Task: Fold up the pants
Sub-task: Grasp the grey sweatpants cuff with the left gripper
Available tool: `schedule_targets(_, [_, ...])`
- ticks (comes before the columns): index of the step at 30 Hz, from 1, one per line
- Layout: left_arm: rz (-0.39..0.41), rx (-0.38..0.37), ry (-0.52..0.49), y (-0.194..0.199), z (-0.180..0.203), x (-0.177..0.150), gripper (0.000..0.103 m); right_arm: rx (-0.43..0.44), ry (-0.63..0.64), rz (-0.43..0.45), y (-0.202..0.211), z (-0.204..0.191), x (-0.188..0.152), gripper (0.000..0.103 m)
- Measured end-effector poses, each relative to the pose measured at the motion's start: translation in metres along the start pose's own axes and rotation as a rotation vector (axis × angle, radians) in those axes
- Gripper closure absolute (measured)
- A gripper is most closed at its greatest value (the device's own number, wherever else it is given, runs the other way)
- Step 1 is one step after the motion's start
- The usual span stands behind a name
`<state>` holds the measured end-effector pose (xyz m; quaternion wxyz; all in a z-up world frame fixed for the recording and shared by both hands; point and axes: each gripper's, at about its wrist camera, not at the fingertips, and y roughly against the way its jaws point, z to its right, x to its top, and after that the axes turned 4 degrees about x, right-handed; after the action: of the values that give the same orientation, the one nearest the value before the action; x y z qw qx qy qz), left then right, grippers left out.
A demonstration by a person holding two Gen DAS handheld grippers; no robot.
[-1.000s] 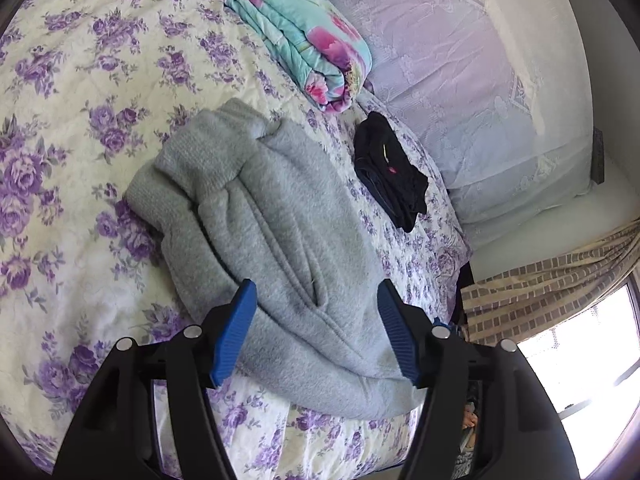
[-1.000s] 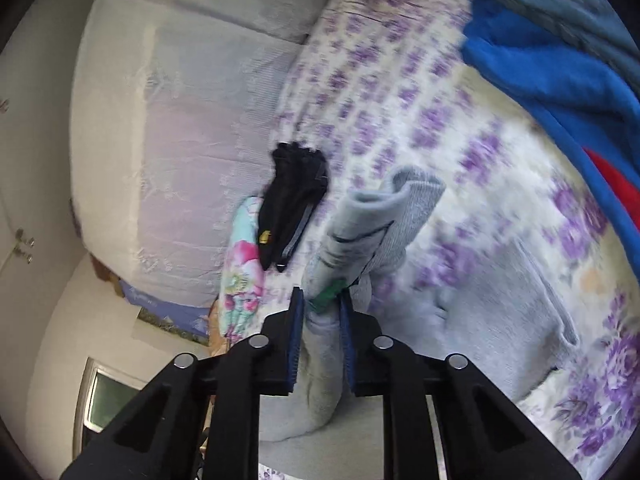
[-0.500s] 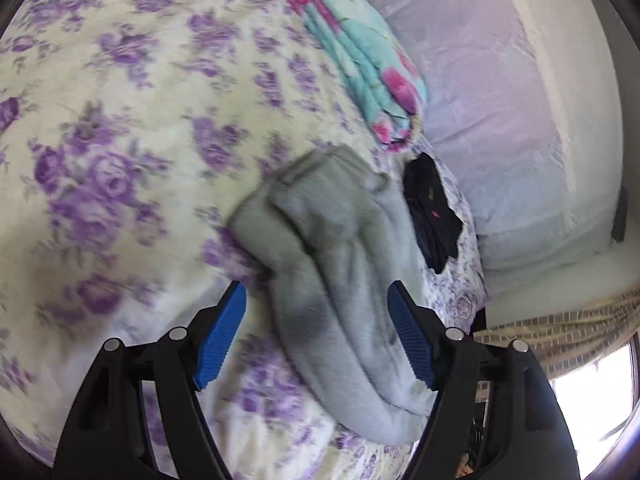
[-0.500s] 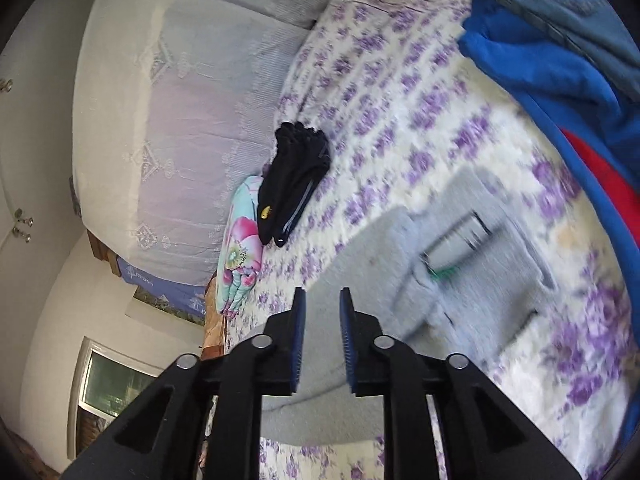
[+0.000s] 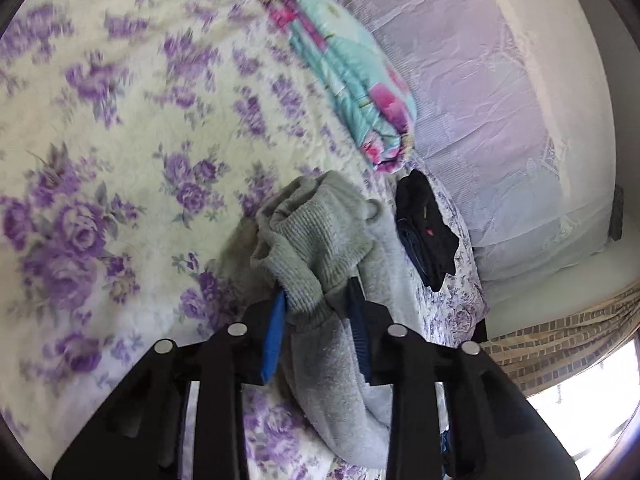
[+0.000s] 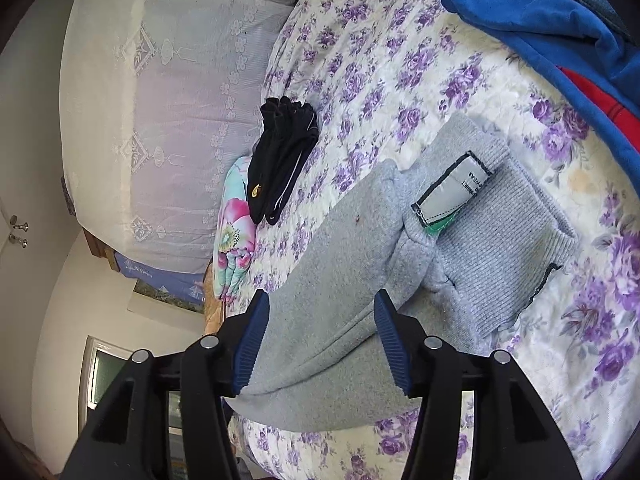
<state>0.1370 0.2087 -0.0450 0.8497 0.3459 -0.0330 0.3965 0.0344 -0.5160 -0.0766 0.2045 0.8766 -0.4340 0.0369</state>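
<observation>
On the left, the left gripper [image 5: 316, 320] has its blue-padded fingers [image 5: 274, 340] drawn in narrow on a bunched ribbed end of the grey fleece sweatpants [image 5: 320, 248], lifting that end clear of the white bedspread printed with purple flowers [image 5: 100, 160], while the rest of the garment hangs down and trails under the gripper toward the bed edge. Beyond it lie a rolled turquoise-and-pink floral quilt [image 5: 352, 84] and a small heap of black clothing [image 5: 426, 228], both apart from the pants. On the right, the right gripper [image 6: 322, 344] stands wide, its two dark blue ribbed fingers [image 6: 252, 340] straddling the grey body of the sweatpants [image 6: 340, 300] without pinching it. From this view the garment's long axis runs away from the fingers toward the upper right, ending in a flat ribbed band that carries a grey sewn label [image 6: 452, 188] and lies on the bedspread [image 6: 400, 60]; a blue fleece garment [image 6: 540, 20] sits well beyond it. The move ahead likely turns on this: the left gripper alone holds cloth, at the raised end, and the flat labelled end lies ahead of the open right fingers, so the lifted end would probably be carried along the long axis toward that band.
</observation>
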Motion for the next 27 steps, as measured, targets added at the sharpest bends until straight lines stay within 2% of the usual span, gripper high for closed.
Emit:
schedule_targets(2, [0.040, -0.005, -0.044, 0.018, 0.011, -0.005, 0.078, 0.005, -0.002, -0.003, -0.001, 0.001, -0.001, 0.047])
schedule_targets(4, [0.048, -0.004, -0.065, 0.026, 0.009, -0.009, 0.078, 0.007, -0.001, -0.004, -0.001, 0.005, -0.003, 0.046])
schedule_targets(6, [0.014, 0.045, -0.024, 0.015, -0.014, -0.012, 0.077, 0.008, -0.014, -0.003, 0.000, 0.012, -0.004, 0.045])
schedule_targets(7, [-0.027, 0.067, 0.023, 0.006, -0.032, -0.014, 0.077, 0.007, -0.029, -0.003, 0.001, 0.017, -0.004, 0.045])
schedule_targets(8, [-0.047, 0.054, 0.063, 0.002, -0.043, -0.016, 0.075, 0.004, -0.043, 0.000, 0.002, 0.020, -0.004, 0.045])
schedule_targets(9, [-0.055, 0.007, 0.107, 0.004, -0.053, -0.019, 0.075, 0.001, -0.055, 0.005, 0.005, 0.023, -0.004, 0.045])
schedule_targets(10, [-0.047, -0.015, 0.118, 0.010, -0.054, -0.022, 0.075, 0.001, -0.061, 0.013, 0.009, 0.025, -0.004, 0.045])
schedule_targets(11, [-0.020, -0.008, 0.102, 0.020, -0.050, -0.023, 0.077, 0.001, -0.060, 0.018, 0.011, 0.025, -0.004, 0.045])
schedule_targets(13, [0.033, 0.016, 0.049, 0.040, -0.033, -0.025, 0.074, -0.001, -0.057, 0.037, 0.017, 0.026, -0.002, 0.041])
schedule_targets(16, [-0.010, -0.084, 0.022, 0.052, -0.009, -0.027, 0.071, 0.010, -0.064, 0.044, 0.017, 0.027, 0.000, 0.040])
schedule_targets(18, [-0.015, -0.105, -0.004, 0.052, 0.006, -0.029, 0.064, 0.021, -0.072, 0.036, 0.013, 0.029, -0.002, 0.040])
schedule_targets(20, [-0.022, -0.082, -0.007, 0.044, 0.014, -0.030, 0.057, 0.037, -0.077, 0.022, 0.009, 0.028, -0.005, 0.040])
schedule_targets(23, [-0.050, -0.034, 0.046, 0.022, 0.008, -0.025, 0.057, 0.046, -0.066, 0.005, 0.006, 0.024, -0.009, 0.040])
schedule_targets(27, [-0.037, 0.014, 0.089, 0.006, -0.003, -0.015, 0.057, 0.037, -0.058, 0.016, 0.012, 0.023, -0.007, 0.040])
